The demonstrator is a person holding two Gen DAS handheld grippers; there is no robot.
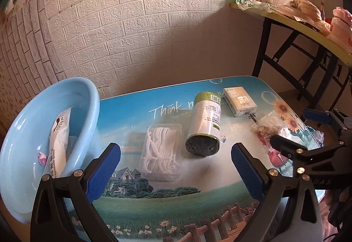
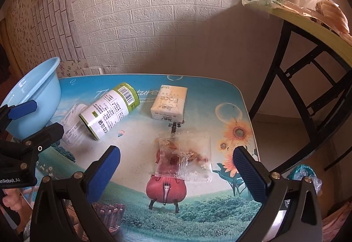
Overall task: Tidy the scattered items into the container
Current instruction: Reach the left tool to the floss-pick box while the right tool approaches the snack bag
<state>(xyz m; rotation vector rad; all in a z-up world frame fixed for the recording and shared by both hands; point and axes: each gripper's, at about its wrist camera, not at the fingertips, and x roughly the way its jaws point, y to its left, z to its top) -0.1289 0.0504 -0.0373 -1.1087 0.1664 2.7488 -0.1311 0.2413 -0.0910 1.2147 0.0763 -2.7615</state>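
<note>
White brick-pattern wallpaper backs a low table (image 1: 176, 193) printed with a meadow scene. From the left wrist view, the blue basin (image 1: 28, 123) at the table's left edge already holds a white spoon packet (image 1: 58, 138) and a small pink thing, so the tidying looks partly done. Left out are a floss pick box (image 1: 161, 149), a green-topped can (image 1: 203, 125) on its side, a tissue pack (image 1: 239, 101) and a clear bag (image 1: 267, 125). The left gripper (image 1: 176, 167) is spread and empty, with the floss box just ahead between its fingers.

From the right wrist view, the right gripper (image 2: 177, 167) is also spread and empty, and the clear bag (image 2: 184, 156) lies between its fingers, near but untouched; the basin (image 2: 33, 96) sits well apart, far left.
</note>
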